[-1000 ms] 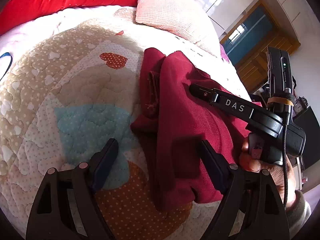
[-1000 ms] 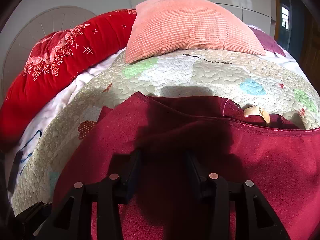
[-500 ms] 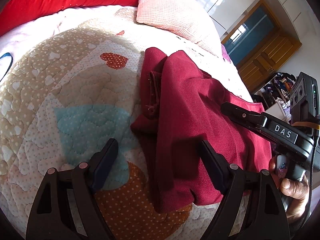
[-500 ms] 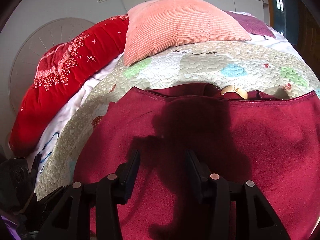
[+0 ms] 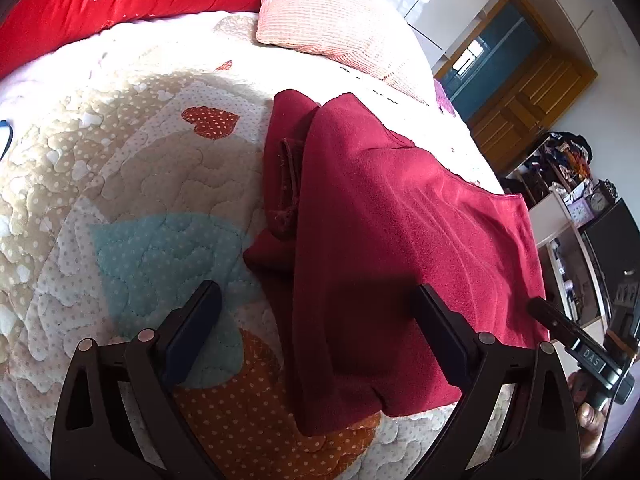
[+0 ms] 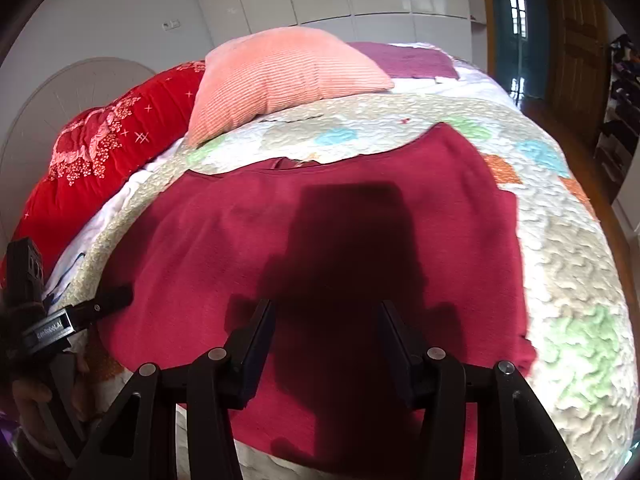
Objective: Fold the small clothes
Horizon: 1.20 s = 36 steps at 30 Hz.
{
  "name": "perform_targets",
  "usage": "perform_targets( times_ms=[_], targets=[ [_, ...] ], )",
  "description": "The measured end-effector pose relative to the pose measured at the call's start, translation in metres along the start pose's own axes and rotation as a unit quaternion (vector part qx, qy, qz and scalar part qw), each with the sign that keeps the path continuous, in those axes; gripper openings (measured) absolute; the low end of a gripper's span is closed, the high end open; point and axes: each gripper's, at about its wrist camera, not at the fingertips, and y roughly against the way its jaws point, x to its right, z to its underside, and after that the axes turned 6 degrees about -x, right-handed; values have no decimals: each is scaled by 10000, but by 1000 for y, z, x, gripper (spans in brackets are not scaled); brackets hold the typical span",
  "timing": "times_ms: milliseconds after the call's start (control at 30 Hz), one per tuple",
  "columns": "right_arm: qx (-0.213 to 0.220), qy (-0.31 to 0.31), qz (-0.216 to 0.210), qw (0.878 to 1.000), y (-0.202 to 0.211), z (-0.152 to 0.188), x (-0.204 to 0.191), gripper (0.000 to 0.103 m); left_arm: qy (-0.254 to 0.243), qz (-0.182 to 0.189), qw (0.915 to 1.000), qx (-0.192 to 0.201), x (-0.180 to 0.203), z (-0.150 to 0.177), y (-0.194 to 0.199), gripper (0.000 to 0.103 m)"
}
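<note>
Since the earlier frames the right gripper (image 6: 326,336) has pulled back off the maroon garment (image 6: 320,248) toward the bed's near edge; in the left wrist view it now shows only at 4 o'clock (image 5: 538,306). Its jaws stand apart with nothing between them, above the cloth's near hem. Left gripper (image 5: 316,332): jaws wide apart, empty, left finger (image 5: 192,332) over the patchwork quilt (image 5: 132,184), right finger over the garment's edge. Garment lies folded and flat on the quilt, with a bunched part at its left side (image 5: 284,176). Pink pillow (image 6: 280,76) at 12 o'clock, apart from the garment; red blanket (image 6: 100,160) at 10 o'clock.
</note>
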Motion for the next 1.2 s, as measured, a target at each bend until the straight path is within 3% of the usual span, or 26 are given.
perform_targets(
  times_ms=[67,200,367,467,600,633,667,733,800,900,967,1000,1033,1067,1133,1200],
  targets=[
    [274,-330,114,9990,27,22,27,51,10,38,10000,1,-2,-1,0,96],
    [501,-1038,159,9932,56,53,72,66,54,158,9998,54,-6,0,2,96],
    [453,-1261,-368,9903,47,56,87,66,-158,195,9995,181,-4,6,1,102],
    [86,-1401,-584,9884,19,48,83,66,-148,218,9994,205,-4,6,1,102],
    [244,-1250,-465,9908,4,35,76,67,-208,118,9995,195,-2,6,-1,102],
    [201,-1179,-449,9918,0,31,73,63,-240,54,9995,179,0,6,-2,102],
    [129,-1116,-413,9928,-3,28,70,49,-277,-19,9995,158,2,5,-4,102],
    [118,-980,-336,9945,-7,24,65,43,-356,-160,9992,118,6,5,-6,102],
    [138,-835,-348,9958,-5,22,62,27,-396,-243,9989,65,9,4,-7,102],
    [367,-535,-124,9978,15,19,58,17,-305,-254,9992,5,10,4,-5,102],
    [633,-164,379,9971,33,19,52,13,-281,-231,9993,-45,12,6,-1,102],
    [786,71,908,9927,38,19,47,0,-281,-225,9993,-52,14,8,0,102],
    [884,214,1400,9860,40,20,47,0,-293,-208,9993,-63,16,9,1,102],
    [796,141,1414,9866,37,19,55,0,-333,-219,9992,-83,17,11,0,102],
    [274,-529,566,9966,22,18,83,0,-473,-351,9982,-105,22,13,-2,102],
    [232,-1034,92,9943,23,25,99,0,-526,-406,9977,-109,22,13,-4,102]
  ],
)
